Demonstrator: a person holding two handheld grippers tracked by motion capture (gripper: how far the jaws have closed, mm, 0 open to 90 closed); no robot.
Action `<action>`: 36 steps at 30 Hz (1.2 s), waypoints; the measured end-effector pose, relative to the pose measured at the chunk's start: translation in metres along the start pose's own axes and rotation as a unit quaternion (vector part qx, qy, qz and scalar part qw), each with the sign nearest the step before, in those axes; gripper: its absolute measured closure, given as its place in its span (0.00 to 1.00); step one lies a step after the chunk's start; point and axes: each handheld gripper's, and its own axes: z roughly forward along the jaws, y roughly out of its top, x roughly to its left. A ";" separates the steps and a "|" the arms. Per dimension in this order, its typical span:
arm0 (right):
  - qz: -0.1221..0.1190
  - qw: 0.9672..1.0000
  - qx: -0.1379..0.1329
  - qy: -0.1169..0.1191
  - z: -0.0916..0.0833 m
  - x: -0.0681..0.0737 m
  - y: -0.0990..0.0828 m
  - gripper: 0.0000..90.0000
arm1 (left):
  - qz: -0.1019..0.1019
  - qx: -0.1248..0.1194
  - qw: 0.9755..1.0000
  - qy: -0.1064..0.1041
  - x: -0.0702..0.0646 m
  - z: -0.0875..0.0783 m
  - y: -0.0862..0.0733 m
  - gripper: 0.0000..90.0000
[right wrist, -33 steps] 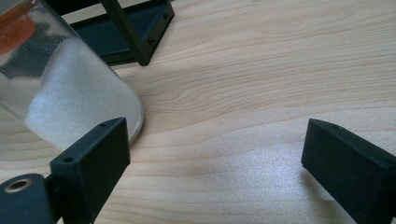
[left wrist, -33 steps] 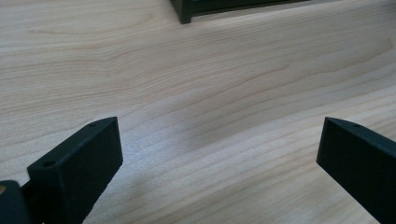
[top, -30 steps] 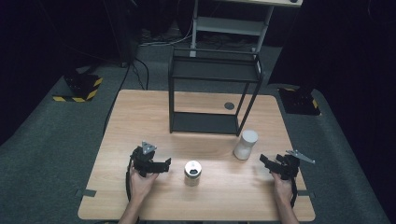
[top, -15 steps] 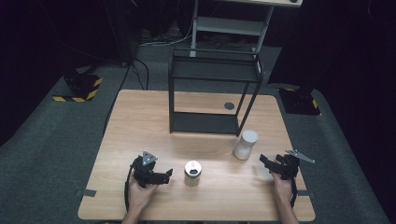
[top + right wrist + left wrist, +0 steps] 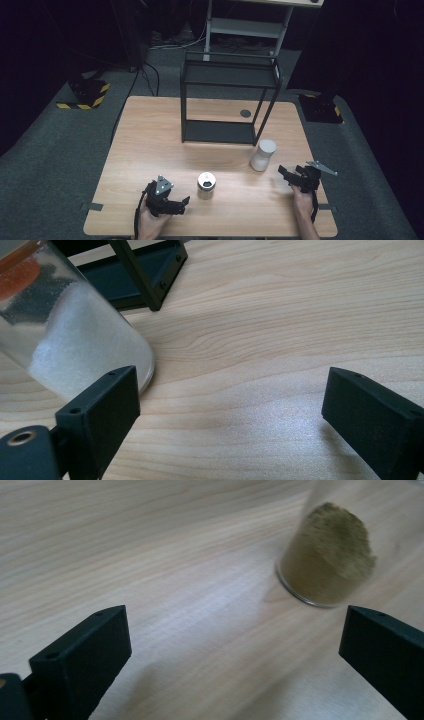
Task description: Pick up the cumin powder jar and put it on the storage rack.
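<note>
Both open and empty: left gripper [image 5: 181, 204] beside the jar of brownish powder [image 5: 205, 185] near the table's [image 5: 150, 130] front edge, right gripper [image 5: 287, 175] near the jar of white granules [image 5: 263, 155]. Probably rigid, smooth, slippery; best clamped mid-wall.

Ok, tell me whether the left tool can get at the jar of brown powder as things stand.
Probably yes. The left tool is open beside the jar of brown powder, with bare table between them; the jar sits toward its right jaw, so it must shift over.
</note>
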 end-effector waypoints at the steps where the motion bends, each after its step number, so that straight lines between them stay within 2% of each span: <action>1: -0.001 1.000 0.000 0.000 0.000 0.000 0.000 0.08 | 0.004 0.001 1.000 -0.007 -0.004 0.000 -0.002 0.00; 6: -0.001 1.000 -0.001 0.002 0.000 -0.001 0.000 0.08 | 0.010 0.003 1.000 -0.024 -0.012 0.002 -0.005 0.00; 9: -0.001 1.000 -0.001 0.003 0.000 -0.001 -0.001 0.08 | 0.012 0.002 1.000 -0.028 -0.018 0.003 -0.007 0.00; 16: -0.002 1.000 0.000 0.003 0.000 0.000 0.000 0.08 | 0.023 0.000 1.000 -0.020 -0.032 0.007 -0.008 0.00; 22: -0.004 1.000 -0.001 0.003 0.000 0.000 -0.001 0.08 | 0.049 -0.012 0.999 -0.013 -0.047 0.009 0.000 0.00; 29: -0.003 1.000 -0.002 0.005 -0.001 -0.001 -0.001 0.08 | 0.051 -0.019 0.998 -0.023 -0.051 0.020 0.011 0.00; 36: -0.004 1.000 -0.002 0.006 0.000 -0.001 -0.001 0.08 | 0.049 -0.018 0.998 -0.021 -0.054 0.029 0.020 0.01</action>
